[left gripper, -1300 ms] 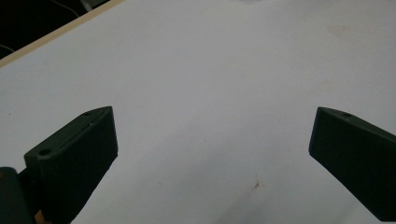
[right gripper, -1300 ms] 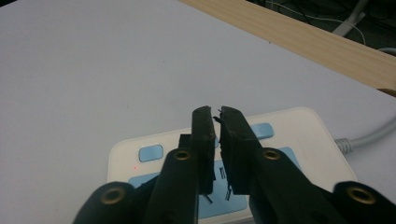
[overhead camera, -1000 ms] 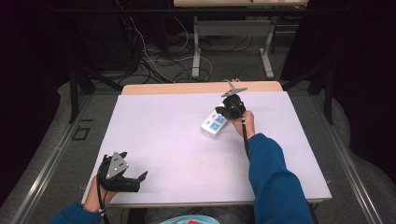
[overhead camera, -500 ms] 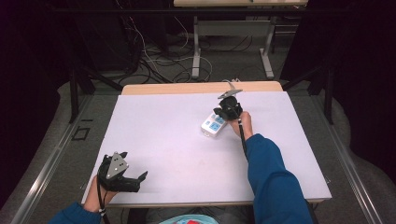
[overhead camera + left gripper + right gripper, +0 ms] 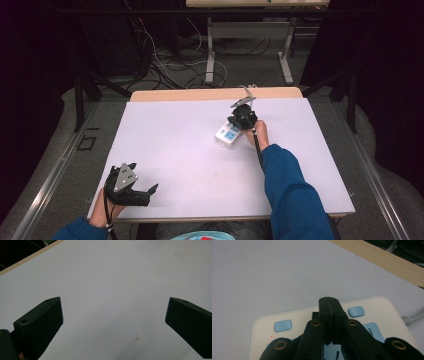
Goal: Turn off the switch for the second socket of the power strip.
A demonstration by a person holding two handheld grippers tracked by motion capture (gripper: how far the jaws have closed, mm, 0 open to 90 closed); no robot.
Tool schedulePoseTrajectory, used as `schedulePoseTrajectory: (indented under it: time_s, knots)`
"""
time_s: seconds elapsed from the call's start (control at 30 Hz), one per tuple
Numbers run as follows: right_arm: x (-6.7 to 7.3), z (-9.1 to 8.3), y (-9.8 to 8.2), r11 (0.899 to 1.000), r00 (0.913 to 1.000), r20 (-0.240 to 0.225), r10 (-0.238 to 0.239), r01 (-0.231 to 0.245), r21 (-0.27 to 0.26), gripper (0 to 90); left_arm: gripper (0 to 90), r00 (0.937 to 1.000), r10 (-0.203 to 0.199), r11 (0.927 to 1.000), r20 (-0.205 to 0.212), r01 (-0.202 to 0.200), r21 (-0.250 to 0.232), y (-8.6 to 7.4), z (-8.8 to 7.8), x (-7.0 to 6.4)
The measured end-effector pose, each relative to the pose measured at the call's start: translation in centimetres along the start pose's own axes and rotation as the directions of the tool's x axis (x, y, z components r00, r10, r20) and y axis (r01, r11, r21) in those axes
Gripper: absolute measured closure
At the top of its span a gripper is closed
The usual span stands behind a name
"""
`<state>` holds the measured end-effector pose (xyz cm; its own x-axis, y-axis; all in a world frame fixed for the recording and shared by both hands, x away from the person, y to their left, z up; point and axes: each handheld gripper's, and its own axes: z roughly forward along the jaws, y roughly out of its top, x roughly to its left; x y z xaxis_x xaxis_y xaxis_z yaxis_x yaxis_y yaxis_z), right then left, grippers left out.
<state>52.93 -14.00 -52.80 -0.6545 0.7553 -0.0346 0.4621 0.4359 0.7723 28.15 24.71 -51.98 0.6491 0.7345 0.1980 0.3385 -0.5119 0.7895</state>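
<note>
A white power strip (image 5: 226, 135) with blue sockets and blue buttons lies on the white table (image 5: 170, 135), right of the middle toward the back. My right gripper (image 5: 239, 125) points down on it from above. In the right gripper view the right gripper (image 5: 329, 301) is shut, its joined tips over the power strip (image 5: 374, 305) between two blue buttons (image 5: 283, 325); nothing shows between the jaws. My left gripper (image 5: 145, 176) rests at the table's front left corner. In the left gripper view the left gripper (image 5: 113, 312) is open, with bare table between its jaws.
A grey cable (image 5: 412, 316) leaves the strip toward the table's wooden back edge (image 5: 200, 94). Behind the table stand metal legs and loose cables on the floor (image 5: 165, 65). A small brown mark (image 5: 136, 338) is on the table near the left gripper.
My right gripper has shifted slightly down and left onto the power strip. The left gripper and the strip have not moved.
</note>
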Motion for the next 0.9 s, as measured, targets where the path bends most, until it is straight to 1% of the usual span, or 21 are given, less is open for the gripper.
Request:
schedulePoseTrajectory:
  time_s: [0.07,0.17,0.3,0.33,0.4,0.47,0.53,0.57,0.6,0.63,0.73,0.77,0.8,0.83,0.9]
  knots:
    - [0.06,0.17,-0.04,1.000,0.9999,0.010,0.006,-0.006,0.004,90.0,1.2,1.0000,0.000,1.0000,0.002,0.000,0.000,0.01,0.02,-0.02]
    - [0.04,0.27,-0.10,1.000,1.0000,0.007,0.000,0.000,0.004,90.0,1.2,1.0000,0.000,1.0000,0.002,0.000,0.002,0.01,0.02,-0.02]
    - [0.21,0.47,-0.12,1.000,0.9999,0.010,0.006,-0.006,0.007,90.0,1.2,1.0000,0.001,1.0000,0.002,-0.001,0.000,-0.01,0.02,-0.01]
    - [0.20,0.48,-0.12,1.000,0.9999,0.011,0.000,0.000,0.008,90.0,1.2,1.0000,0.001,1.0000,0.002,-0.001,0.000,-0.01,0.02,-0.01]
    - [0.25,0.65,-0.17,1.000,1.0000,0.003,0.000,0.000,0.003,90.0,1.2,1.0000,0.002,1.0000,0.002,-0.002,0.000,-0.01,0.00,-0.01]
    - [0.27,0.64,-0.17,1.000,0.9999,0.010,-0.001,0.000,0.011,90.0,1.2,1.0000,-0.001,1.0000,0.001,0.001,0.000,-0.02,0.01,-0.03]
    - [0.26,0.82,-0.24,1.000,1.0000,0.007,-0.006,0.006,0.004,90.0,1.2,1.0000,0.001,1.0000,0.002,-0.001,0.000,-0.01,0.01,-0.01]
    - [0.37,0.88,-0.24,1.000,0.9999,0.009,0.005,-0.005,0.003,90.0,1.2,1.0000,0.000,1.0000,0.004,0.000,0.000,-0.01,0.02,-0.02]
    - [0.38,0.91,-0.27,1.000,1.0000,0.006,0.004,-0.004,0.007,90.0,1.2,1.0000,0.001,1.0000,0.003,-0.001,0.001,-0.01,0.01,-0.03]
    - [0.34,0.92,-0.27,1.000,0.9999,0.010,-0.012,0.011,0.019,90.0,1.2,1.0000,0.001,1.0000,0.004,-0.001,0.001,-0.01,0.01,-0.03]
    - [0.44,0.96,-0.28,1.000,0.9999,0.013,-0.003,0.003,0.019,90.0,1.2,1.0000,0.001,1.0000,0.004,-0.001,0.001,-0.01,0.02,-0.03]
    - [0.41,0.95,-0.30,1.000,0.9998,0.014,-0.011,0.011,0.020,90.0,1.2,1.0000,0.001,1.0000,0.004,-0.001,0.002,-0.01,0.02,-0.04]
    - [0.52,0.96,-0.31,1.000,0.9999,0.017,-0.005,0.004,0.018,90.0,1.3,1.0000,0.001,1.0000,0.001,-0.001,0.001,-0.01,0.02,-0.05]
    - [0.47,0.92,-0.33,1.000,0.9997,0.018,-0.018,0.018,0.016,90.0,1.3,1.0000,-0.001,1.0000,0.002,0.001,0.002,-0.01,0.02,-0.08]
    - [0.49,0.92,-0.35,1.000,0.9997,0.017,-0.016,0.016,0.015,90.0,1.3,1.0000,0.000,1.0000,0.001,0.000,0.001,-0.01,0.02,-0.08]
